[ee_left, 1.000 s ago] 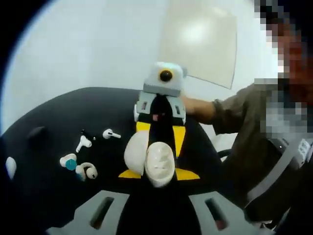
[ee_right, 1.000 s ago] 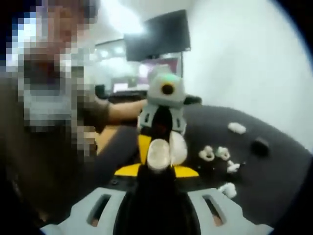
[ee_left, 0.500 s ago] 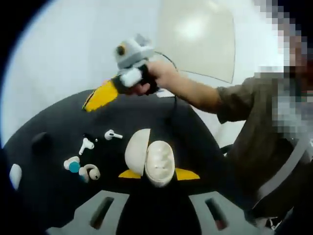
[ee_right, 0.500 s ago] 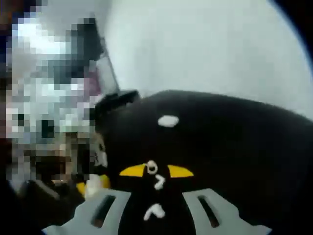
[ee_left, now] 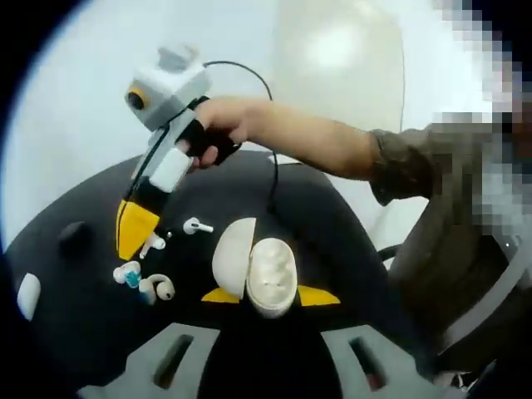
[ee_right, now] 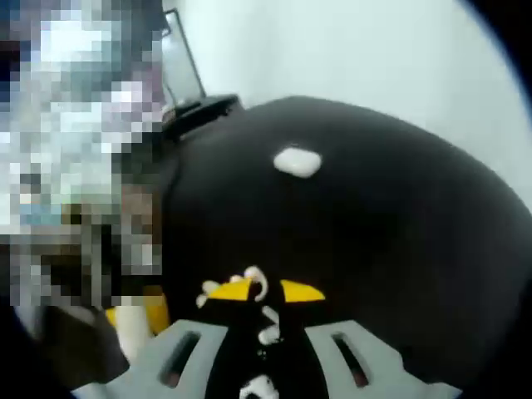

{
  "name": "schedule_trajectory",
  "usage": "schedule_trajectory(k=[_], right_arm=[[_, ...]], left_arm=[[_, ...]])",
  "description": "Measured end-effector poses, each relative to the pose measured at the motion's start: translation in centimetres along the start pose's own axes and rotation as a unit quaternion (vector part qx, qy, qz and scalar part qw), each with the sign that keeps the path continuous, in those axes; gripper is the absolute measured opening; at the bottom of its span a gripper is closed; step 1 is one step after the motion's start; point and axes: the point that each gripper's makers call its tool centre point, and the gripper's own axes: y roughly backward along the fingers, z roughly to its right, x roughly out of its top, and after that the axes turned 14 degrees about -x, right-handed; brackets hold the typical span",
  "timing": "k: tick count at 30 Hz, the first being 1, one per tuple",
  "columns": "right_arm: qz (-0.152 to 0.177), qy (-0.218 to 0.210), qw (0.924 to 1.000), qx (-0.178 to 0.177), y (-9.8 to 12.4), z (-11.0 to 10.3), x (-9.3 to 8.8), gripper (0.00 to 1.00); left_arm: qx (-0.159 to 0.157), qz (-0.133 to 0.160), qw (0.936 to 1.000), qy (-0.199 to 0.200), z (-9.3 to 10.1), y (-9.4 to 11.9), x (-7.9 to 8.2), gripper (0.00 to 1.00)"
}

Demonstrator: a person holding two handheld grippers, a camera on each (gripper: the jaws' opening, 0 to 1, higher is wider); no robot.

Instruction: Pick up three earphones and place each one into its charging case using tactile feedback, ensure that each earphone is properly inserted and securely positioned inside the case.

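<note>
My left gripper (ee_left: 268, 296) is shut on an open white charging case (ee_left: 256, 273), held upright above the black table (ee_left: 332, 241). A hand carries my right gripper (ee_left: 133, 231) in from the upper left, its yellow tips pointing down at the loose white earphones. Those are a stemmed one (ee_left: 197, 226), a second stemmed one (ee_left: 152, 243), a blue-tipped one (ee_left: 126, 275) and a hooked one (ee_left: 158, 288). In the right gripper view, my right gripper (ee_right: 264, 291) is open just above the table. A curled earphone (ee_right: 253, 283) lies by its left tip, and others (ee_right: 268, 316) lie between the jaws.
A closed white case (ee_right: 297, 162) lies farther out on the table (ee_right: 399, 249); the same sort of case sits at the far left edge (ee_left: 27, 295). A small black object (ee_left: 71, 233) rests beyond the earphones. A person's arm and body take up the right side.
My right gripper swung away from the held case and came down over the loose earphones. The left gripper stayed put with the open case.
</note>
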Motion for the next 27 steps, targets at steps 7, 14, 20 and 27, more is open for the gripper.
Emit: schedule_trajectory(k=[7, 14, 20, 27], right_arm=[[-0.035, 0.06, 0.9972, -0.027, -0.8, 0.2, -0.6, 0.11], [-0.015, 0.126, 0.9904, -0.056, -0.9, 0.2, 0.0, 0.05], [0.103, 0.171, 0.9744, -0.103, 2.9, -0.3, 4.0, 0.05], [0.184, 0.338, 0.9021, -0.195, 9.2, -5.6, 4.7, 0.05]], left_arm=[[0.0, 0.003, 1.0, 0.004, 0.2, -0.1, 0.0, 0.19], [-0.004, 0.01, 0.9998, 0.015, 0.1, -0.1, 0.0, 0.19], [-0.009, 0.02, 0.9994, 0.028, 0.0, -0.1, 0.0, 0.19], [-0.007, 0.019, 0.9994, 0.029, 0.0, -0.1, 0.0, 0.19]])
